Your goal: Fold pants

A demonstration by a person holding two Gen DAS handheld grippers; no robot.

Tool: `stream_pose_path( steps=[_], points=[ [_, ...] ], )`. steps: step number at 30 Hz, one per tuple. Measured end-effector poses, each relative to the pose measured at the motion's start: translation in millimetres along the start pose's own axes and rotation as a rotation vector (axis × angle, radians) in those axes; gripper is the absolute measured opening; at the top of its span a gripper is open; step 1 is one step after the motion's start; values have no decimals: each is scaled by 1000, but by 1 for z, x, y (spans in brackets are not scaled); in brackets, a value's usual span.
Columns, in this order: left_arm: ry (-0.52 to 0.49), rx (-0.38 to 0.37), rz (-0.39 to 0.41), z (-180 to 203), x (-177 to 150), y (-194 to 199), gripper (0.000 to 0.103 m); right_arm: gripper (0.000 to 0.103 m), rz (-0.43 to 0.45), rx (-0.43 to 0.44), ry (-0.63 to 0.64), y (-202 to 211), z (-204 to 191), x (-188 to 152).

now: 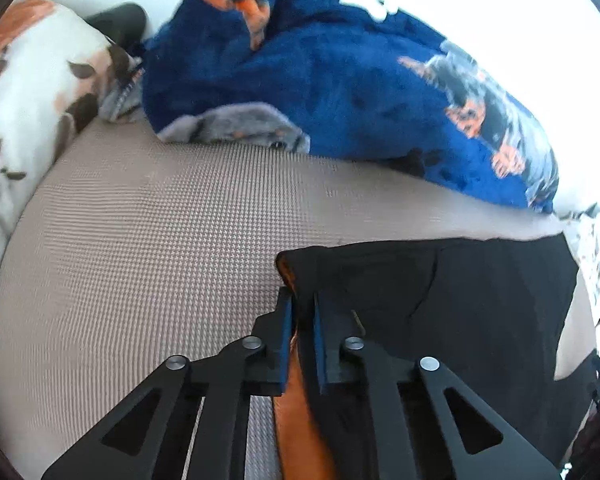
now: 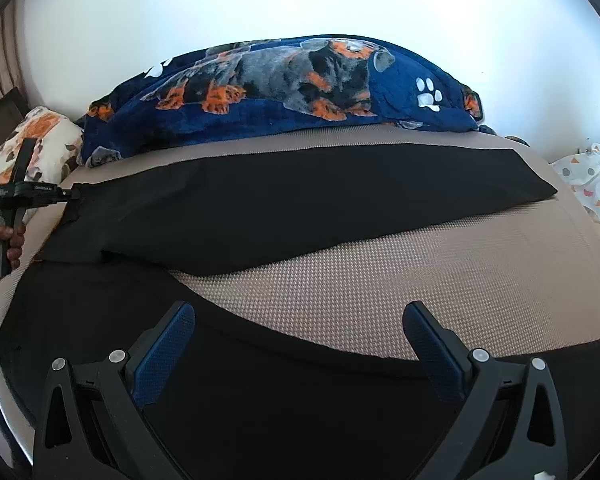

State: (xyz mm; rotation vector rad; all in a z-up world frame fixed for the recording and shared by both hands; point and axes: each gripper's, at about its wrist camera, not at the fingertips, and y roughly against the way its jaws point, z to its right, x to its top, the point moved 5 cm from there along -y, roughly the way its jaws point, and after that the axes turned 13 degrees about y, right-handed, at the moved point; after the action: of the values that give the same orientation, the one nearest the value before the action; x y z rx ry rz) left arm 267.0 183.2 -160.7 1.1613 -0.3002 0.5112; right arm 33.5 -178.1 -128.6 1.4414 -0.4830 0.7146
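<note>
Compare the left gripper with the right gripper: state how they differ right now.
The left gripper is shut, pinching the edge of the black pants with their orange lining; the right gripper stands wide open, holding nothing. The left gripper is at a corner of the pants; the right gripper hangs above the near leg. Both share black frames and blue pads, and both point down at the beige textured bed cover.

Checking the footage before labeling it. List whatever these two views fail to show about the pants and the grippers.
- Right wrist view: the near leg of the pants runs off the bottom edge, behind the open right gripper.
- Left wrist view: the left gripper is shut on the pants' edge; its fingers hide the pinched fabric.
- Left wrist view: the blanket is blurred.
</note>
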Motion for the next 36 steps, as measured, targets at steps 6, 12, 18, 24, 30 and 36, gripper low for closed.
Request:
stream_pose_path(
  steps=[6,12,18,24,30,36],
  points=[
    [-3,-59,166,46,-24,56,9,103,34,147,-93,-5,5,30],
    [-41,-115,263,104,-79,111,9,103,20,510,-356,-36,14,69],
    [-27,-148,302,131,-133,146,9,101,-35,654,-543,-96,24,98],
    [22,-164,281,134,-177,154,9,93,-96,713,-733,-151,29,106],
    [62,-167,252,128,-189,155,10,17,-149,713,-701,-188,21,122],
    [83,-120,240,117,-186,153,10,7,-40,652,-577,-138,19,106]
  ],
)
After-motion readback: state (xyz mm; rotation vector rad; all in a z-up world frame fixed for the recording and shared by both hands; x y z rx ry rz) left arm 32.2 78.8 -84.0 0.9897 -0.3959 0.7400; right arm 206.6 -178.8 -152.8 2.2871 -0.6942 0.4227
